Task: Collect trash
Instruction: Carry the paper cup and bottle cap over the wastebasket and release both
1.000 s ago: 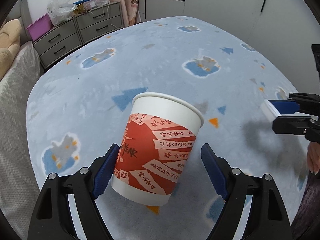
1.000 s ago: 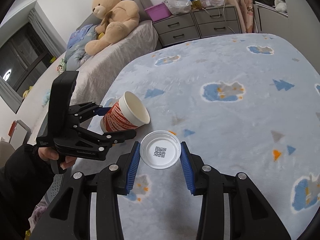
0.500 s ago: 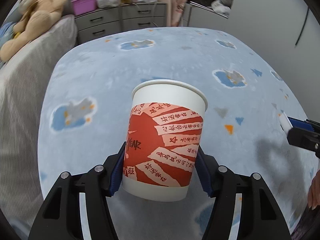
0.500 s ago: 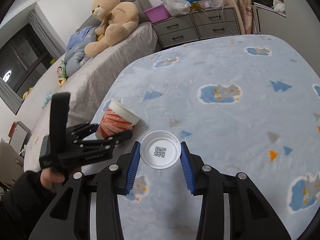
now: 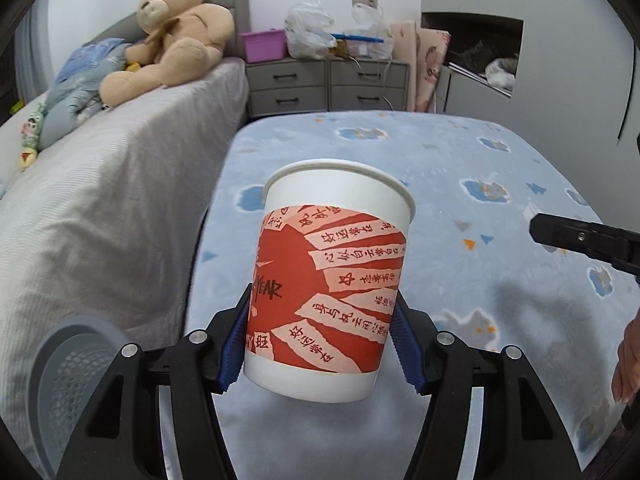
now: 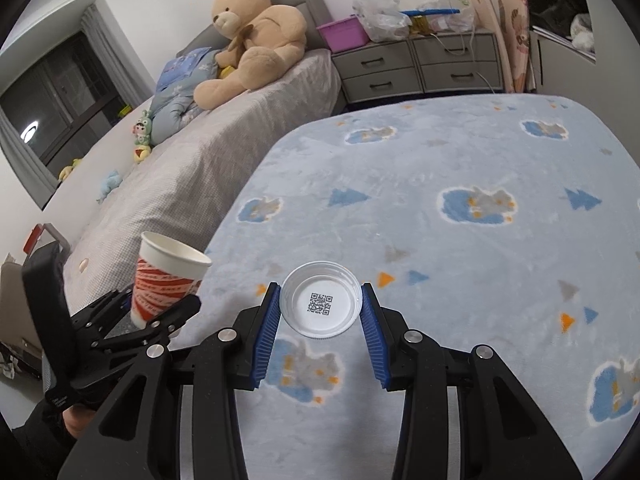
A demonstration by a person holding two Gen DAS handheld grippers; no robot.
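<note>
A red-and-white paper cup (image 5: 332, 272) stands upright between the blue pads of my left gripper (image 5: 320, 340), which is shut on its lower half and holds it above the rug. The right wrist view shows the same cup (image 6: 168, 276) at the lower left, off the rug's edge, in the left gripper (image 6: 156, 312). My right gripper (image 6: 320, 320) is shut on a round white plastic lid (image 6: 320, 304) with a QR code inside. It holds the lid just above the rug. One black finger of the right gripper (image 5: 580, 240) reaches in from the right of the left wrist view.
A grey mesh waste basket (image 5: 68, 360) stands at the lower left, between the bed (image 5: 100, 200) and the light blue patterned rug (image 5: 480, 160). A teddy bear (image 5: 172, 28) lies on the bed. Grey drawers (image 5: 320, 84) with bags on top line the far wall.
The left gripper shut on the cup, lifted it off the rug and swung left towards the bed, so the basket came into view. The right gripper rose slightly with the lid.
</note>
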